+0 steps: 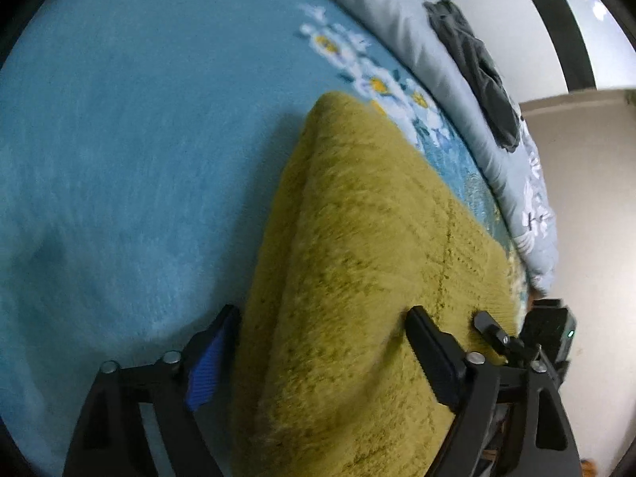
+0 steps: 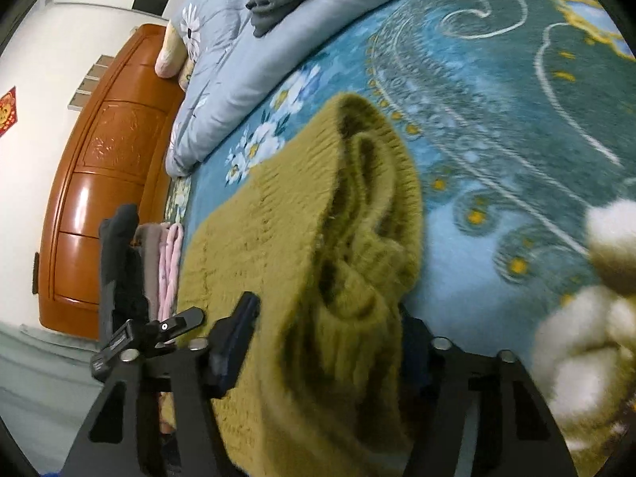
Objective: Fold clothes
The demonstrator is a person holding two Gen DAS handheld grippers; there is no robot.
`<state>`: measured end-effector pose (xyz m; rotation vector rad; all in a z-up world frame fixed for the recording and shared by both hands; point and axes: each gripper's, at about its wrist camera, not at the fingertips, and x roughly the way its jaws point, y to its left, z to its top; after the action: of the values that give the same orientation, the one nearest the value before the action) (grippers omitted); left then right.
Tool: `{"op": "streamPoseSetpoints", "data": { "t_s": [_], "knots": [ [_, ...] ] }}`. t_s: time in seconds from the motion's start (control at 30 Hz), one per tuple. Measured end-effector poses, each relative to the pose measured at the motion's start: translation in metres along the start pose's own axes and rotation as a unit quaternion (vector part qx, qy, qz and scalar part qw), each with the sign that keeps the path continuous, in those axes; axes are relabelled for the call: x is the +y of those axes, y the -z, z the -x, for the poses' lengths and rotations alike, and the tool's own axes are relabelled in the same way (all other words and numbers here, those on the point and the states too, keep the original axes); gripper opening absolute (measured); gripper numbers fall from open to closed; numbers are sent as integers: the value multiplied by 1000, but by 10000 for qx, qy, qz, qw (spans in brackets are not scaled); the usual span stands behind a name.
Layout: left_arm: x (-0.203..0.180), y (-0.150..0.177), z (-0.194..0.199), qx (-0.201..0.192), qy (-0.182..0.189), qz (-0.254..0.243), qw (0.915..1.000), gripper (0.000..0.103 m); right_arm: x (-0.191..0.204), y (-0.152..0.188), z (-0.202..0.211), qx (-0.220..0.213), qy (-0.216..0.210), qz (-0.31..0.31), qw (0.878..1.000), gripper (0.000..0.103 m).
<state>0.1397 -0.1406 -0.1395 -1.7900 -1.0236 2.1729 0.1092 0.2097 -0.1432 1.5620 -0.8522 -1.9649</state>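
A fuzzy olive-green sweater (image 1: 357, 238) lies folded on a blue bedspread (image 1: 119, 139). My left gripper (image 1: 322, 314) straddles its near end, the thick fold filling the gap between the two fingers, which press into the knit. The sweater also shows in the right wrist view (image 2: 286, 218), with its ribbed layered edge (image 2: 377, 198) bunched up. My right gripper (image 2: 330, 318) holds that bunched end between its fingers; the right finger is partly hidden behind the knit.
A grey-blue floral quilt (image 1: 457, 79) lies along the bed's far side with a dark grey garment (image 1: 477, 71) on it. A wooden headboard (image 2: 103, 183), a stack of folded clothes (image 2: 159, 262) and a cream fluffy garment (image 2: 588, 338) are in the right wrist view.
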Motion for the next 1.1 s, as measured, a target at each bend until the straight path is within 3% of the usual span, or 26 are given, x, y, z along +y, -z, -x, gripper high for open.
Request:
{"op": "streamPoseSetpoints", "data": {
  "t_s": [0.3, 0.43, 0.73, 0.9, 1.1],
  "knots": [
    [-14, 14, 22, -440, -410, -308, 9977, 36, 8, 3, 6, -127, -194, -246, 9994, 44],
    [-29, 17, 29, -612, -458, -393, 9963, 33, 30, -4, 16, -87, -320, -20, 9994, 43],
    [-29, 19, 82, -1191, -27, -74, 9929, 33, 115, -24, 28, 79, -572, 897, 9943, 43],
    [-19, 17, 150, -1939, 151, 168, 9808, 33, 188, -39, 21, 236, -853, 1501, 9847, 43],
    [10, 27, 255, -2918, -10, 551, 9549, 33, 301, -51, -6, 578, -1343, 2290, 9624, 43]
  ]
}}
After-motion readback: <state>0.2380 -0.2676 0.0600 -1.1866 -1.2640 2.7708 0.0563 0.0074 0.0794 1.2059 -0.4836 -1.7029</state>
